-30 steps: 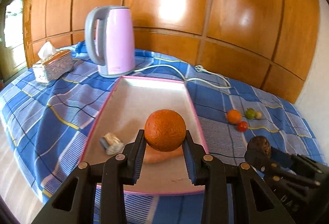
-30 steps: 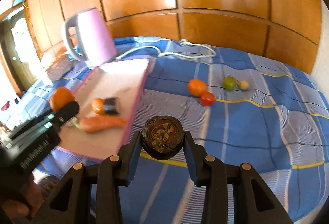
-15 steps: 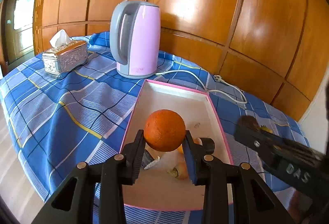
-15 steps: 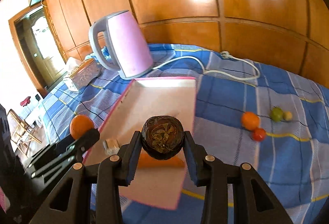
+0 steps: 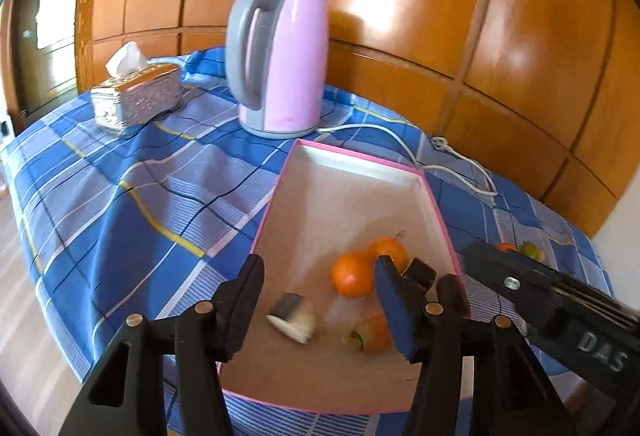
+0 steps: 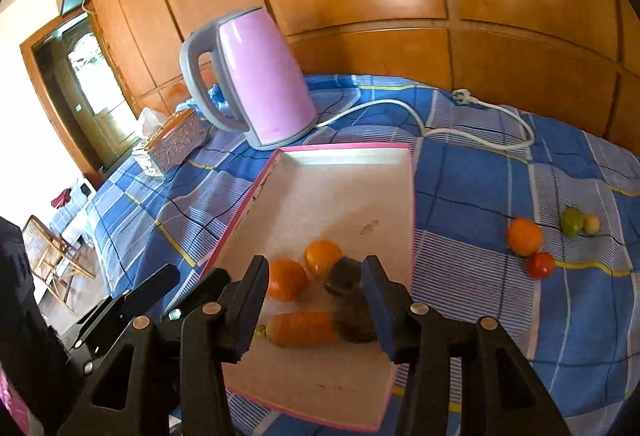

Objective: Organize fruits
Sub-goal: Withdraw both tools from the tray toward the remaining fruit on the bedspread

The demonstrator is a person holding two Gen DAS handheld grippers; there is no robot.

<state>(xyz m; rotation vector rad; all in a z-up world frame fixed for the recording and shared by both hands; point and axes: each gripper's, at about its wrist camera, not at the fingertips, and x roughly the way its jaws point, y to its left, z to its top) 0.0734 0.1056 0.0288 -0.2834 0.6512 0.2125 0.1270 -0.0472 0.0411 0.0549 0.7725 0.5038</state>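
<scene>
A pink-rimmed tray (image 5: 416, 174) (image 6: 408, 196) lies on the blue checked cloth. In it lie two oranges (image 5: 352, 274) (image 6: 286, 278) (image 6: 322, 258), a carrot (image 6: 302, 328) (image 5: 372, 332), a dark round fruit (image 6: 352, 320) (image 5: 420, 272) and a small wrapped piece (image 5: 292, 318). My left gripper (image 5: 320, 300) is open and empty above the tray's near end. My right gripper (image 6: 314, 304) is open and empty, with the dark fruit lying just under it. My right gripper's body shows in the left wrist view (image 5: 560, 300).
A pink kettle (image 5: 280, 64) (image 6: 256, 80) stands behind the tray, its white cord (image 6: 480, 124) trailing right. A silver tissue box (image 5: 136, 96) (image 6: 172, 144) sits at the left. On the cloth right of the tray lie an orange (image 6: 524, 236), a red tomato (image 6: 540, 264) and two small green-yellow fruits (image 6: 572, 222).
Both grippers have opened over the tray. The orange left my left gripper and the dark fruit left my right gripper; both now lie in the tray.
</scene>
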